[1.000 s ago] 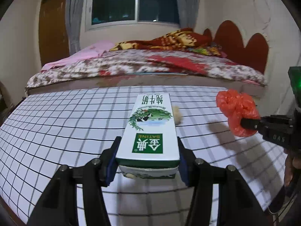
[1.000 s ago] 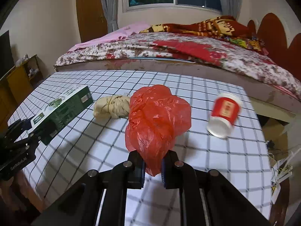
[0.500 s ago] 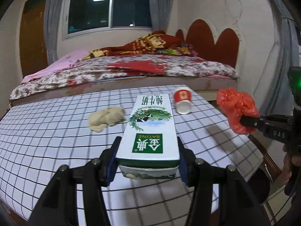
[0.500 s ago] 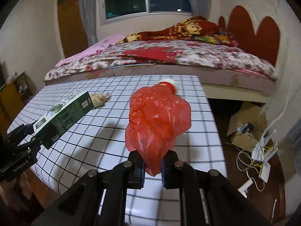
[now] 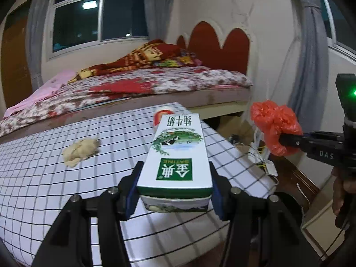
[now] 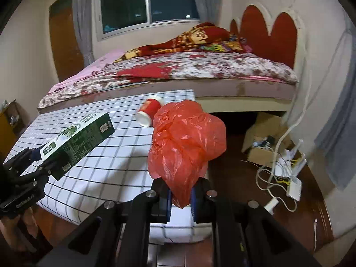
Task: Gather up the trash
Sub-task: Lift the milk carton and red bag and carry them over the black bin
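Note:
My left gripper (image 5: 174,191) is shut on a white and green milk carton (image 5: 178,153), held above the checked table (image 5: 66,189). The carton also shows at the left of the right wrist view (image 6: 77,138). My right gripper (image 6: 180,197) is shut on a crumpled red plastic bag (image 6: 187,142), held past the table's right edge; the bag also shows in the left wrist view (image 5: 274,126). A red paper cup (image 6: 150,111) lies on its side at the table's far right. A beige crumpled wad (image 5: 80,151) lies on the table.
A bed (image 6: 189,71) with a floral cover stands behind the table. A cardboard box (image 6: 262,142), cables and a white power strip (image 6: 293,187) lie on the wooden floor to the right. A dark round rim (image 5: 287,202) shows below the table's right edge.
Both grippers have swung to the right with their loads. The red bag has moved from above the table to beyond its right edge, over the floor.

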A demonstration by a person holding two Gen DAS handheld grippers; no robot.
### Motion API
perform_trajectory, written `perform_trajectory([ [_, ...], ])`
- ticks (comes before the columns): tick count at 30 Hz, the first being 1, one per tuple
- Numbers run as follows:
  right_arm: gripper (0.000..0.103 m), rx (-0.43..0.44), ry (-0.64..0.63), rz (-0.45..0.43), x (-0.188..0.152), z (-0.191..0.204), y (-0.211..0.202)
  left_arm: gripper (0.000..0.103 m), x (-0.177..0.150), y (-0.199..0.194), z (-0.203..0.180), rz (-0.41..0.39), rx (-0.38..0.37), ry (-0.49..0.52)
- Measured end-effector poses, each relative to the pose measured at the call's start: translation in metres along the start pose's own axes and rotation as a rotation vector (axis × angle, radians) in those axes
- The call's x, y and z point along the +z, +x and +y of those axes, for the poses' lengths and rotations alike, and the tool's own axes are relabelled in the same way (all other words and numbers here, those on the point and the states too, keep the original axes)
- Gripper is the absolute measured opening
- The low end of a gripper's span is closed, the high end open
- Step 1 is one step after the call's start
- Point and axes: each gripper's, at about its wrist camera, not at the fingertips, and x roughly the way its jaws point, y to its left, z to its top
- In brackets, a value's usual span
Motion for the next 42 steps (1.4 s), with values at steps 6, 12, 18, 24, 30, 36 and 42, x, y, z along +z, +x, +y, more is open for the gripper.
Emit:
perform_trajectory([
  [6,0.014,-0.052,0.05,-0.01,-0.013,-0.033,-0.023,0.055,0.002,0.003,-0.039,0.002,-0.062,0.042],
  [12,0.014,-0.091,0.088,-0.008,-0.027,-0.06,-0.04,0.055,0.001,0.004,-0.075,0.009,-0.126,0.084],
  [18,0.014,-0.132,0.128,-0.001,-0.043,-0.089,-0.054,0.055,-0.005,0.005,-0.106,0.024,-0.17,0.118],
  [24,0.014,-0.165,0.159,0.014,-0.061,-0.111,-0.065,0.055,-0.012,0.008,-0.136,0.044,-0.217,0.147],
  [30,0.014,-0.199,0.195,0.052,-0.085,-0.136,-0.07,0.055,-0.024,0.013,-0.173,0.077,-0.285,0.194],
  [36,0.014,-0.234,0.261,0.122,-0.119,-0.17,-0.066,0.055,-0.042,0.026,-0.208,0.14,-0.355,0.233],
  [42,0.014,-0.243,0.304,0.209,-0.159,-0.194,-0.054,0.055,-0.066,0.041,-0.239,0.215,-0.395,0.275],
])
